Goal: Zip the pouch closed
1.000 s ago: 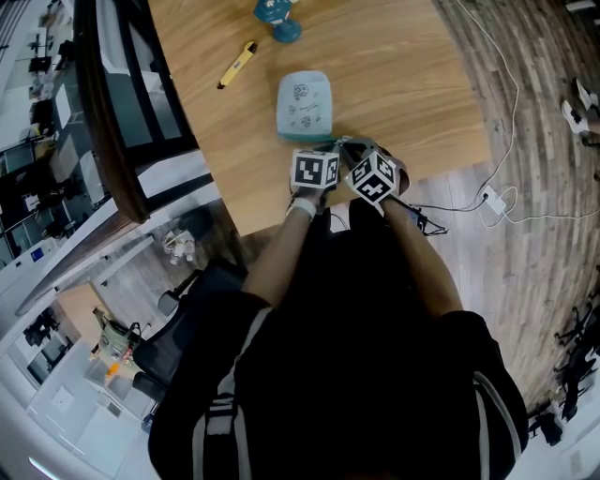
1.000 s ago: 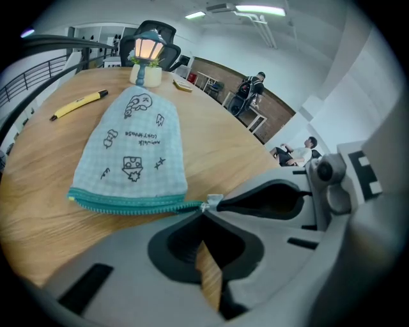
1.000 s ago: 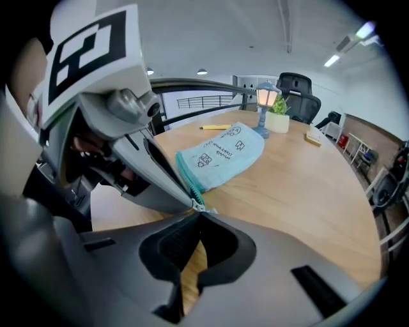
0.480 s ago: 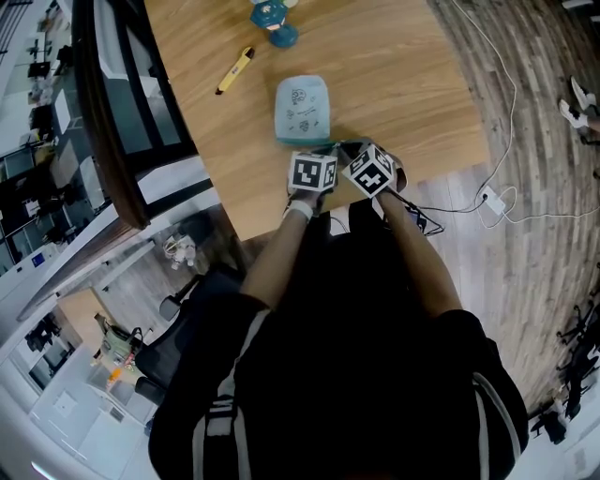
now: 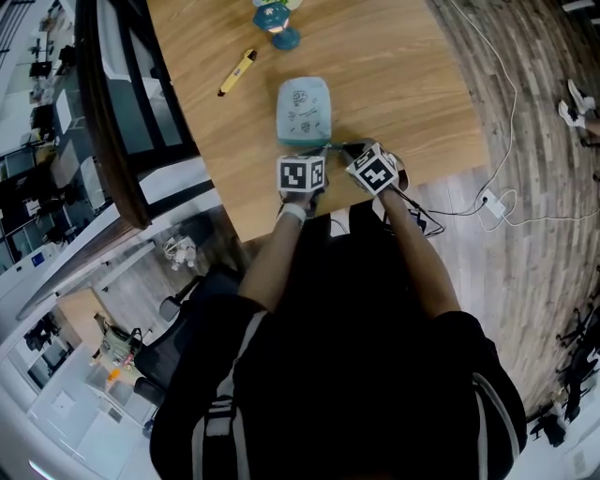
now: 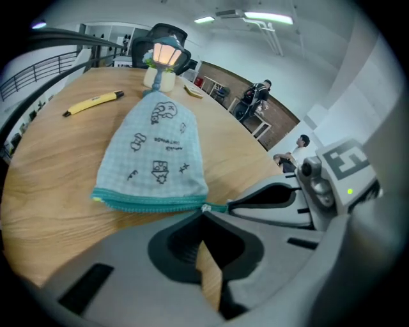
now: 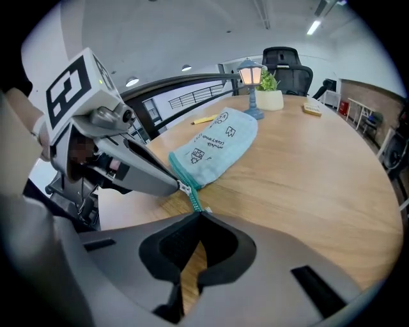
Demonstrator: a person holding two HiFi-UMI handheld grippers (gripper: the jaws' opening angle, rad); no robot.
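Observation:
A light blue pouch (image 5: 304, 111) with small drawings lies on the wooden table (image 5: 403, 84), its teal zipper edge (image 6: 150, 203) towards me. My left gripper (image 6: 203, 216) is shut at that edge's right corner, on the small silver zipper pull (image 6: 206, 208). Right beside it, my right gripper (image 7: 199, 216) is shut on the teal zipper tail (image 7: 192, 200) that sticks out from the corner. The two grippers' tips nearly touch. In the head view both marker cubes sit side by side just below the pouch, near the table's front edge.
A yellow pen (image 5: 236, 71) lies to the left beyond the pouch. A small lamp figure (image 5: 273, 19) and a potted plant (image 7: 270, 96) stand at the far side. A dark railing (image 5: 112, 122) borders the table's left. Cables and a charger (image 5: 494, 200) lie on the floor, right.
My left gripper has shifted a little to the left along the pouch's near edge. The right gripper has stayed almost still, and the pouch has barely moved.

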